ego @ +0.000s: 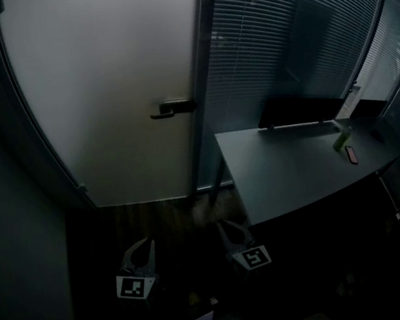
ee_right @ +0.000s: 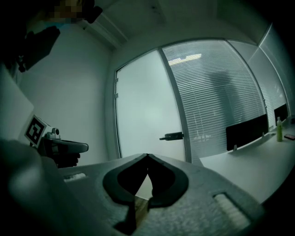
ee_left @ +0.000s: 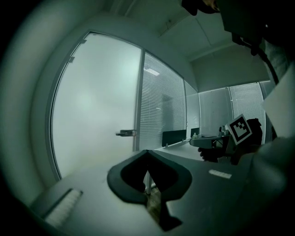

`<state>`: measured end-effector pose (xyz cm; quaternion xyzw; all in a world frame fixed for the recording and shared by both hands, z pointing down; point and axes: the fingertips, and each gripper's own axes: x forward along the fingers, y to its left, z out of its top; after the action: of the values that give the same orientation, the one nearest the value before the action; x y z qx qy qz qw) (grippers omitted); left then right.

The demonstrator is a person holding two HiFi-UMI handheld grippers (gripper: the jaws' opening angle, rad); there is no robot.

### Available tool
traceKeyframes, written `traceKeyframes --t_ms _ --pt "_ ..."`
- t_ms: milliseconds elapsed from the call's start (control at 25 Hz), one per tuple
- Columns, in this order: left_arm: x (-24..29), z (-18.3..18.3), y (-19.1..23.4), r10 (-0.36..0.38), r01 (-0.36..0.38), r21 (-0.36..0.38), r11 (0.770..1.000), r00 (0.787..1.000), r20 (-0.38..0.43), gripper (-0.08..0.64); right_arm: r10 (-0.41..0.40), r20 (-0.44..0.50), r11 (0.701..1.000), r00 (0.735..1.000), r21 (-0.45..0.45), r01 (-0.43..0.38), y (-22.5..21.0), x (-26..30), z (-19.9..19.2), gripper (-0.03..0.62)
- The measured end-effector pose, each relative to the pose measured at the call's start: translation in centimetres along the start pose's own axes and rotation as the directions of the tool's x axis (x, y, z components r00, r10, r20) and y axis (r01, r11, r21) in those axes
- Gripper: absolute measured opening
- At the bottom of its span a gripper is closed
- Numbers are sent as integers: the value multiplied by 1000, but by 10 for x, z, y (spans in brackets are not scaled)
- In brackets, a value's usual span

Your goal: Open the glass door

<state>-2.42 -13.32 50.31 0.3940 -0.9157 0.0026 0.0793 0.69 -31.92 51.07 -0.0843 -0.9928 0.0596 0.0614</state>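
Observation:
A frosted glass door point(ego: 107, 87) stands shut ahead in a dark room, with a dark lever handle point(ego: 172, 110) on its right edge. That handle point(ee_left: 126, 133) also shows in the left gripper view, and as the handle point(ee_right: 172, 136) in the right gripper view. My left gripper point(ego: 140, 246) and right gripper point(ego: 227, 227) hang low over the wooden floor, well short of the door. Both are shut with tips touching and hold nothing. In the left gripper view the left gripper point(ee_left: 147, 152) points toward the door; so does the right gripper point(ee_right: 147, 156) in its own view.
A grey desk point(ego: 291, 172) stands at the right with a black screen panel point(ego: 301, 110), a green bottle point(ego: 341, 140) and a small red thing point(ego: 352, 154). Glass walls with blinds point(ego: 278, 32) run right of the door. A dark wall point(ego: 8, 221) closes the left.

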Motion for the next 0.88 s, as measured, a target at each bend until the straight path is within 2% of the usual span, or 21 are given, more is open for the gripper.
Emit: traceKeyframes --t_ms 280,880 --pt "43 2 27 -23 23 5 1000 1000 1 3 -22 -5 1000 1000 -4 22 -16 37 0 3" --pt "165 42 101 -110 111 38 993 994 -6 3 -103 5 994 995 26 103 -65 151 31 3"
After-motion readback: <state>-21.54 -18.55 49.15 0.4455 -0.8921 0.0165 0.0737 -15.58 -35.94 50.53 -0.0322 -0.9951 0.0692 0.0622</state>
